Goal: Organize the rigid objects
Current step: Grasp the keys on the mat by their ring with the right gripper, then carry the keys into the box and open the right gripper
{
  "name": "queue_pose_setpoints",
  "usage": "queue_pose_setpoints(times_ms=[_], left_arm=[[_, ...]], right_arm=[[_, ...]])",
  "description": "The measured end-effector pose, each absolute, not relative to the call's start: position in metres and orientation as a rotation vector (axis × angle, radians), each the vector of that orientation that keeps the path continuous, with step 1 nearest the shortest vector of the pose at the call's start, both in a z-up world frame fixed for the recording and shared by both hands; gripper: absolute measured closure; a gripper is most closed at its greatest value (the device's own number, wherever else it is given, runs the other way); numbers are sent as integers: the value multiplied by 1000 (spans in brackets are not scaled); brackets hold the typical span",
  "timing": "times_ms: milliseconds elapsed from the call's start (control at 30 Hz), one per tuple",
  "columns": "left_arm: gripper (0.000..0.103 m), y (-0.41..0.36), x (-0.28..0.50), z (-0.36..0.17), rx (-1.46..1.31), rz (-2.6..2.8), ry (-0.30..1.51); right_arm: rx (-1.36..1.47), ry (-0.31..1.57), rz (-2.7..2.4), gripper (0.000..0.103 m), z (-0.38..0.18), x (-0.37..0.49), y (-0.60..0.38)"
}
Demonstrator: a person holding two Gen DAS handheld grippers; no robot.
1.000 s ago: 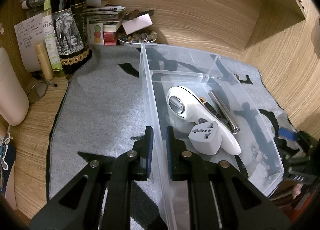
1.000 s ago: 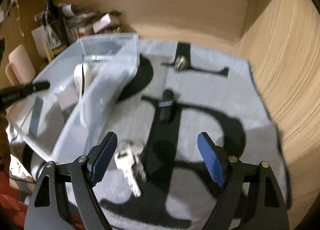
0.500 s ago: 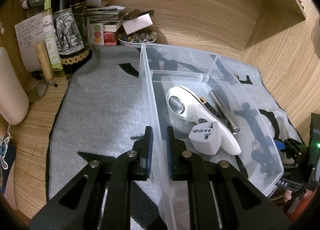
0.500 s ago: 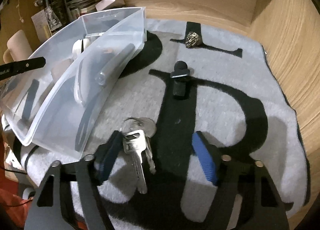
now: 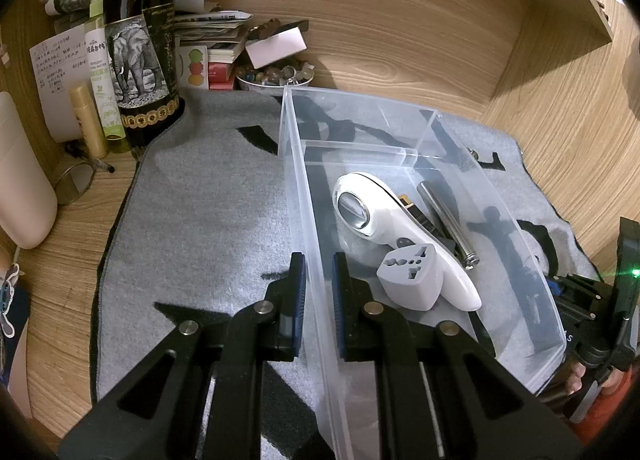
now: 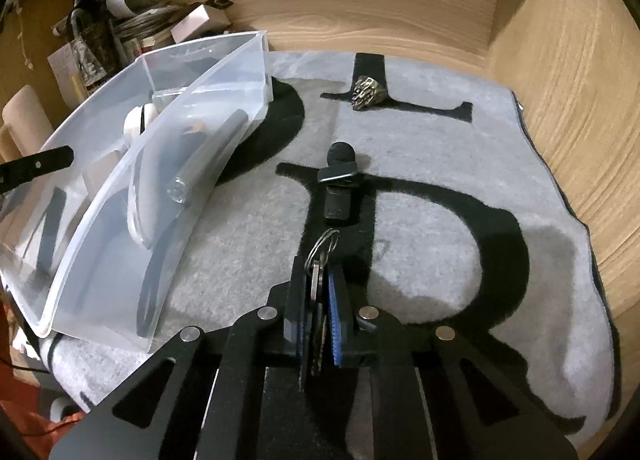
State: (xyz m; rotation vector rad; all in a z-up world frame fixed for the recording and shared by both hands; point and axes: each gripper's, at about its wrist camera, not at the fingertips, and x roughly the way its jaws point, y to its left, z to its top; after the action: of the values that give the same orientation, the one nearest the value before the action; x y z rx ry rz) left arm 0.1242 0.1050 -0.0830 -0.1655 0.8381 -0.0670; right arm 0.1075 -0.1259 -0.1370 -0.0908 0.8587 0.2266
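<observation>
On the wooden surface (image 5: 60,256) lies a grey mat (image 5: 200,228) with black lettering. At its far left corner stand a dark wine bottle (image 5: 140,44) with an elephant label and a pale green spray bottle (image 5: 102,72); a bowl of beads (image 5: 276,76) sits by the back wall.

The left tool (image 5: 318,272) is pinched on the near left wall of the clear plastic bin (image 5: 296,164), one pad outside the wall and one inside. In the bin's near compartment, just right of that tool, lie a white handheld device (image 5: 384,228) with a round metal face, a grey travel adapter (image 5: 412,276) leaning on its handle, and a steel cylinder (image 5: 444,220) along the right wall. The far compartment, behind a clear divider, looks bare.

In the right wrist view the bin (image 6: 132,196) stands at the left of the mat (image 6: 440,244). The right tool (image 6: 318,280) has just been closing and now grips a bunch of keys (image 6: 316,288) edge-on between its pads, the key ring (image 6: 324,244) sticking out past the tips and the blades hanging back toward the camera. Just beyond the ring lies a small black clip-on microphone (image 6: 338,184), apart from the tool. Farther back, on a black letter, sits a bronze-coloured chunky ring (image 6: 368,92).
</observation>
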Motion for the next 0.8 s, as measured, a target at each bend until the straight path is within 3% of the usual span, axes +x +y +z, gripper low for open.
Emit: queue_pose_setpoints(times_ms=[800], left_arm=[[91, 105, 124, -83, -163, -66, 837]], right_arm=[[-92, 605, 285, 95, -54, 106, -110]])
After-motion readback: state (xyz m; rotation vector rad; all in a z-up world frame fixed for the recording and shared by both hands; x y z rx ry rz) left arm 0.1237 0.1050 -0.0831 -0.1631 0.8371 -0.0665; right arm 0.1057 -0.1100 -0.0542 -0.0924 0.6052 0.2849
